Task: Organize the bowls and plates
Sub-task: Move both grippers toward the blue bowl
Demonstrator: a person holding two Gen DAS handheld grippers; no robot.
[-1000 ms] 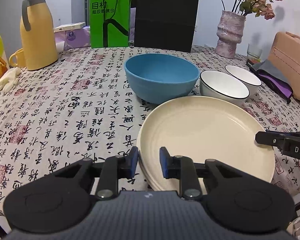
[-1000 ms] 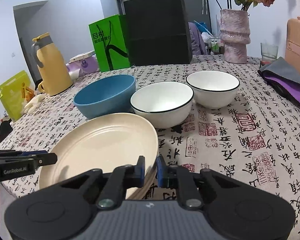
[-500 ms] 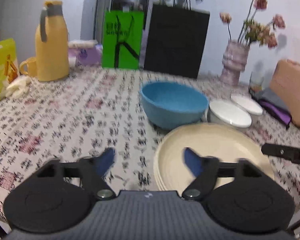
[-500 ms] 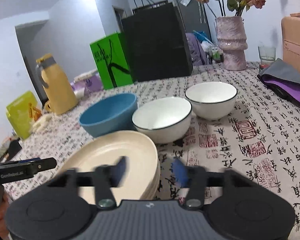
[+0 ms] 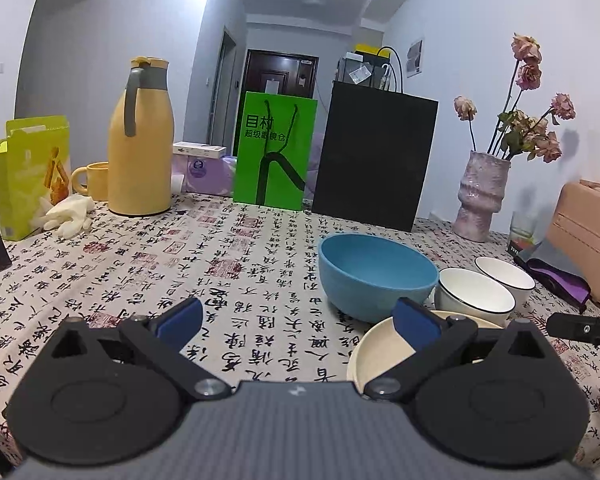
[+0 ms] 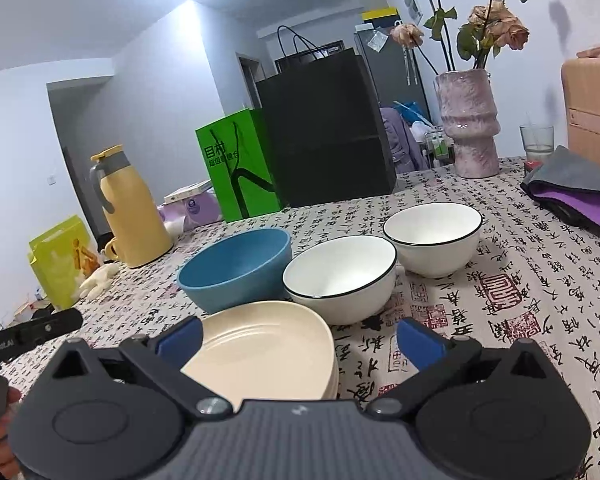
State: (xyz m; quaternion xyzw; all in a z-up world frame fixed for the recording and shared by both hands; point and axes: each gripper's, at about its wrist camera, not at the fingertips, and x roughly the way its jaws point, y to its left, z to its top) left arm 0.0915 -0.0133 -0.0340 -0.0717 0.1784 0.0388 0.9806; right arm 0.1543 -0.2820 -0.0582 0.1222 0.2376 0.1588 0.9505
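A stack of cream plates (image 6: 260, 352) lies at the table's near edge. Behind it sit a blue bowl (image 6: 236, 268) and two black-rimmed white bowls (image 6: 340, 276) (image 6: 432, 236) in a row. My right gripper (image 6: 299, 338) hovers over the stack's near right rim, its jaws opening wide, touching nothing. My left gripper (image 5: 298, 316) is left of the plates (image 5: 380, 356), jaws also opening, with only tablecloth between them. The blue bowl (image 5: 376, 272) is ahead to its right. The right gripper's tip (image 5: 584, 328) shows at the far right.
At the back of the table stand a yellow thermos (image 5: 140, 144) with a mug, a green bag (image 5: 274, 148), a black bag (image 5: 374, 156) and a vase of flowers (image 5: 482, 196). A pink case (image 5: 588, 240) and purple cloth (image 6: 576, 196) are on the right. A glove (image 5: 68, 216) lies at the left.
Both grippers went from nearly shut at the plates' rim to wide open. The left one rose, tilted up and drew leftward, so the plates now sit low at its right.
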